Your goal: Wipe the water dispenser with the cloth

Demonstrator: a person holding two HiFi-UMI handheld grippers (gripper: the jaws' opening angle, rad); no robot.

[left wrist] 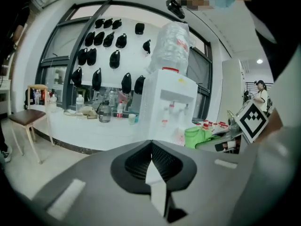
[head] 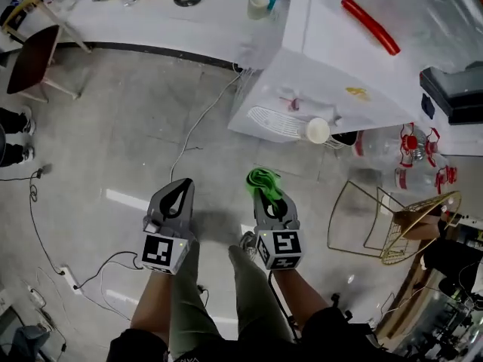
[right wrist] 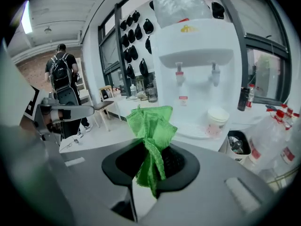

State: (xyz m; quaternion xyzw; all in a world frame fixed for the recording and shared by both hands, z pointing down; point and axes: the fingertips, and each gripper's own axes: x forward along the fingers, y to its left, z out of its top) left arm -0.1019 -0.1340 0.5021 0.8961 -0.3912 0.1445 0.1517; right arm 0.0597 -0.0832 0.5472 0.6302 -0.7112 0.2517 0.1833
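I have both grippers held out side by side over the floor (head: 136, 127), level with each other and short of the dispenser (head: 317, 89). The right gripper (right wrist: 153, 161) is clamped on the cloth (right wrist: 151, 126). The green fabric is bunched between its jaws, with a crumpled tuft standing up past the tips and a narrow tail hanging down behind them. The left gripper (left wrist: 151, 145) has its jaws pressed together at the tips with nothing between them (only a pale wedge shows through lower down). The dispenser is white and stands ahead and to my right, at the end of a long white tabletop (head: 151, 17). The cloth is near the dispenser but clear of it, not touching any face. A clear bottle (right wrist: 181, 4) sits upside down on top, and two taps (right wrist: 179, 73) stick out of the front recess. A white cup (right wrist: 217, 121) stands on the drip tray (right wrist: 193, 128) under one of them. Spare bottles (head: 411, 145) with red caps sit on the floor just beside the dispenser, next to a wire rack (head: 392, 217). A chair (head: 34, 59) stands at the tabletop's left end. In the right gripper view a person (right wrist: 61, 74) wearing a backpack stands off to the left, back turned.
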